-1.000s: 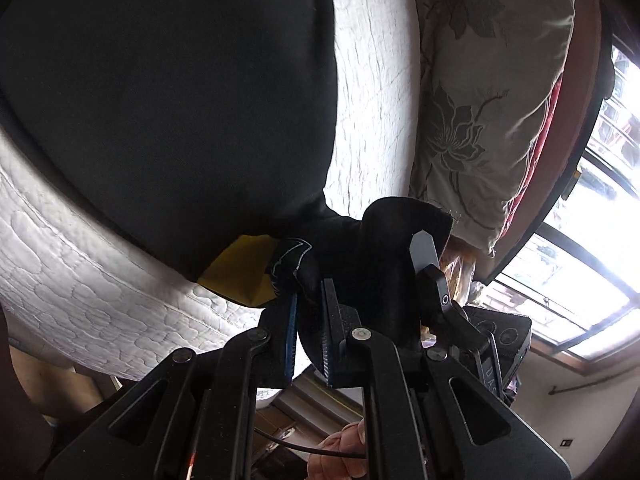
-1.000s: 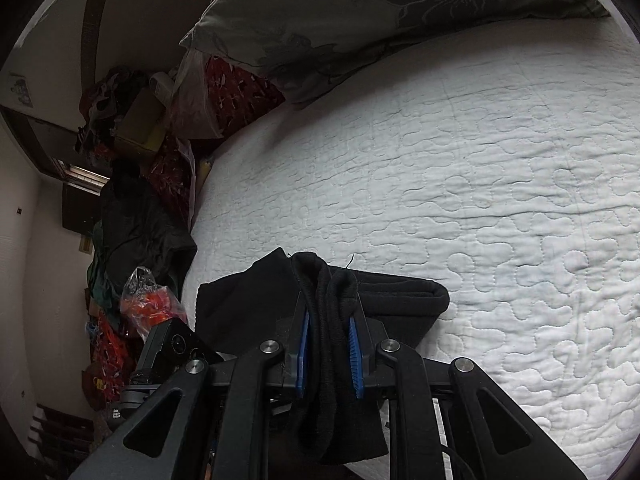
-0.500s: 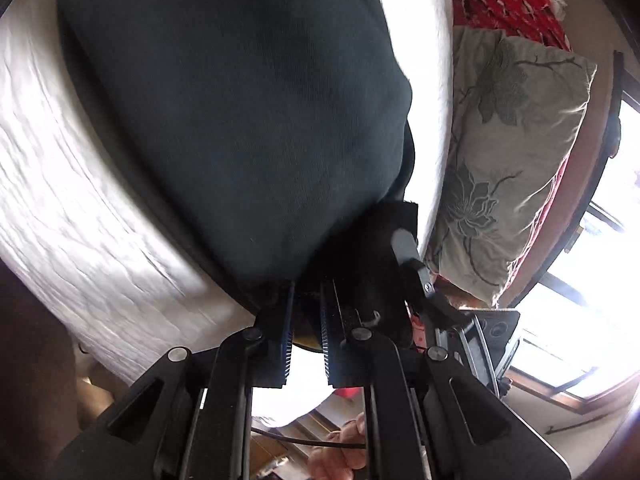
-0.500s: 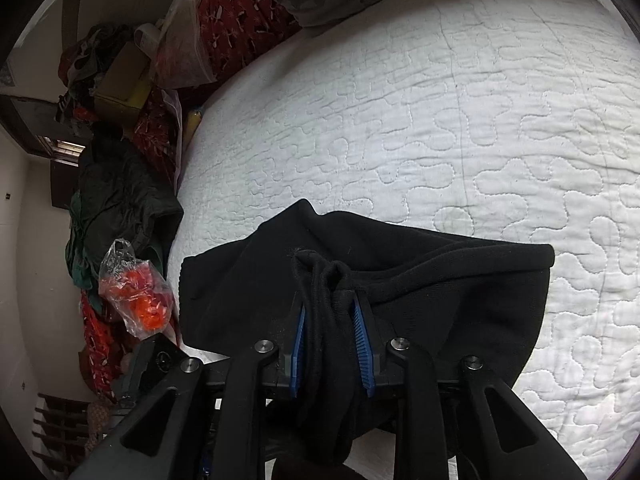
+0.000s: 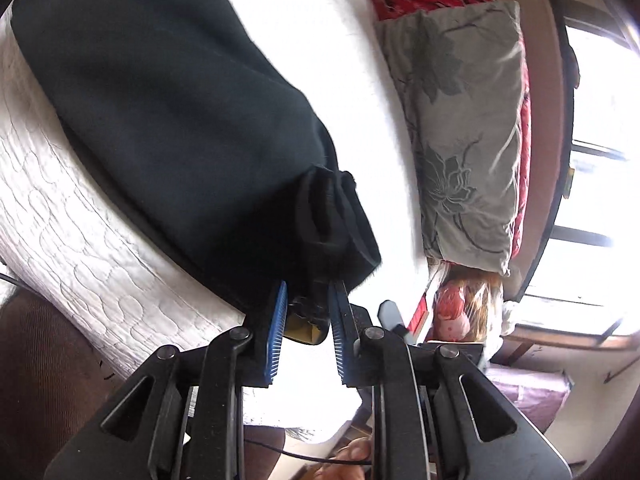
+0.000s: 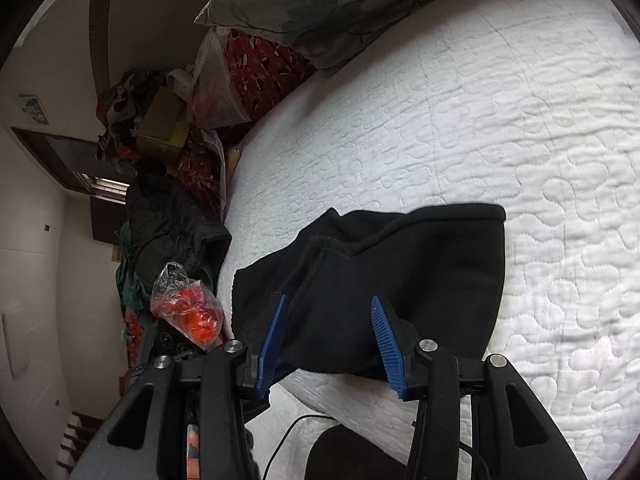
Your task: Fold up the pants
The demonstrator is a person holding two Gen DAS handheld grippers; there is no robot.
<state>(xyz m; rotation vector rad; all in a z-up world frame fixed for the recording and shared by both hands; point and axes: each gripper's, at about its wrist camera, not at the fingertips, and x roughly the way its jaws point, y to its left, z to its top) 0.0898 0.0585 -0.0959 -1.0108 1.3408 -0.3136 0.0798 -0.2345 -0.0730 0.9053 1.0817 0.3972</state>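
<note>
left wrist: left gripper jaws just eased apart, narrow gap, pads off the black pants, bunched hem at the tips on white quilt | right wrist: right gripper just opened wide, folded pants lying loose between pads on quilt

The left claw points steeply downward, its blue-padded fingers parted by a narrow gap; its jaws have just been opening, with a bunched edge of dark cloth between the tips. The right claw also tilts downward and its jaws have just been opening too: the blue fingers stand well apart, splayed outward, pressing on nothing. A fingertip shows beneath the left claw's frame.
</note>
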